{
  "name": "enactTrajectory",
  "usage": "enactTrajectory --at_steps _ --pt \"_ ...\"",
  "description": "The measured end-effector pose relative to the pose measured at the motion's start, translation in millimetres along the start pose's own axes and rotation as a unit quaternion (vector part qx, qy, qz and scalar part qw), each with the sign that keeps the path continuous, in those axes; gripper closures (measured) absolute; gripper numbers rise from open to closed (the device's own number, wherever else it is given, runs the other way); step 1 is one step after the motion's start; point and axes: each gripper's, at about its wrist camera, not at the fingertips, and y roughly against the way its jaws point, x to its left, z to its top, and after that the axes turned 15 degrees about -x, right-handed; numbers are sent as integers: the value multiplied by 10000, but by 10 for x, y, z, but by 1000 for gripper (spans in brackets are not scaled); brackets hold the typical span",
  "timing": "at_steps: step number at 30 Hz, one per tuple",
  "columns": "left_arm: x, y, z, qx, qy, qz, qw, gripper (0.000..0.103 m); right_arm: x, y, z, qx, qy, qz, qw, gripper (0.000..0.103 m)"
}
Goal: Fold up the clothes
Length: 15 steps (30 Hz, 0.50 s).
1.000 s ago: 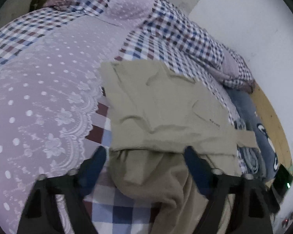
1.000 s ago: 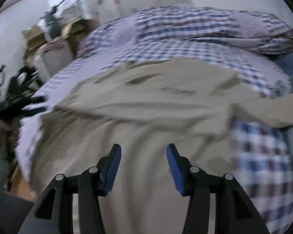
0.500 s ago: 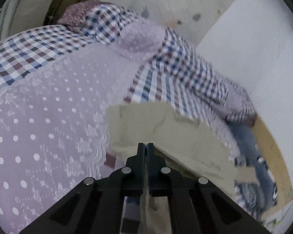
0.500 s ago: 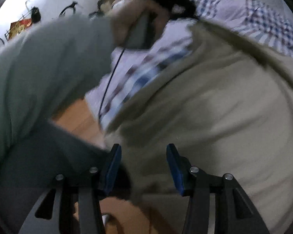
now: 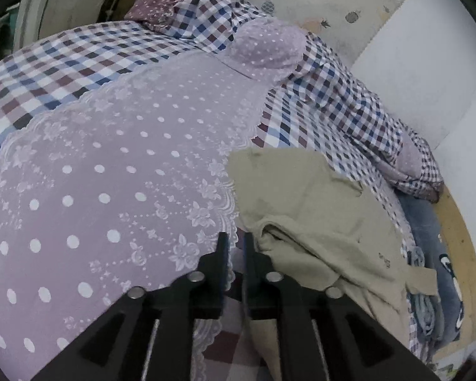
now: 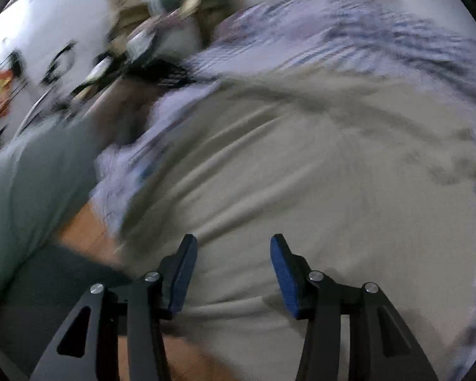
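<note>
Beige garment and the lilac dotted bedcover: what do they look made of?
Beige garment: looks like matte woven cotton or a cotton blend, fairly sturdy. It holds soft rolled folds and broad creases, no sheen. The exact fibre can't be told.

Lilac dotted bedcover: thin, light fabric with white printed dots and a scalloped lace-like floral border, probably cotton or polyester. It lies smooth over the checked sheet.

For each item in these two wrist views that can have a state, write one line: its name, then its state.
khaki garment: partly folded, creased, lying on the bed.
left gripper: jaws slightly apart, just been opening, nothing between them.
right gripper: open, empty, above the garment.
checked quilt: bunched along the wall.
</note>
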Motion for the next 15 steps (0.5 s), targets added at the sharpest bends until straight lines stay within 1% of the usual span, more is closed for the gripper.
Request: enactTrajectory --at_steps 1,3,4,5,6,8,10,13,14,15 --pt "15 4 -4 7 36 -39 10000 67 -221 67 90 -151 -182 -217 9995 52" --pt "-3 7 -27 53 25 -120 9999 57 -705 156 238 -400 -637 -630 9952 52" --pt "-28 3 -38 87 -28 -119 9999 54 -955 173 294 -471 -874 -830 9916 52" --pt "-51 8 -55 135 -79 -103 9998 53 -1188 143 318 -416 -1046 -1032 9883 52" --pt "-76 16 -70 183 -125 -111 9997 53 -1399 107 338 -354 -1197 -1209 9848 52" --pt "-147 -2 -114 316 -241 -203 9990 53 -1658 -6 346 -189 -1325 -1388 9812 52" --pt "-215 -26 -164 434 -381 -250 9980 53 -1809 -136 367 -85 -1232 -1513 9807 52" --pt "-303 -76 -242 587 -594 -218 9963 54 -1871 -355 430 79 -959 -1558 9831 52" --pt "-321 -88 -260 619 -647 -174 9958 58 -1907 -436 432 196 -842 -1571 9838 52" --pt "-323 -91 -265 625 -675 -82 9957 76 -1940 -516 434 305 -730 -1584 9842 54"
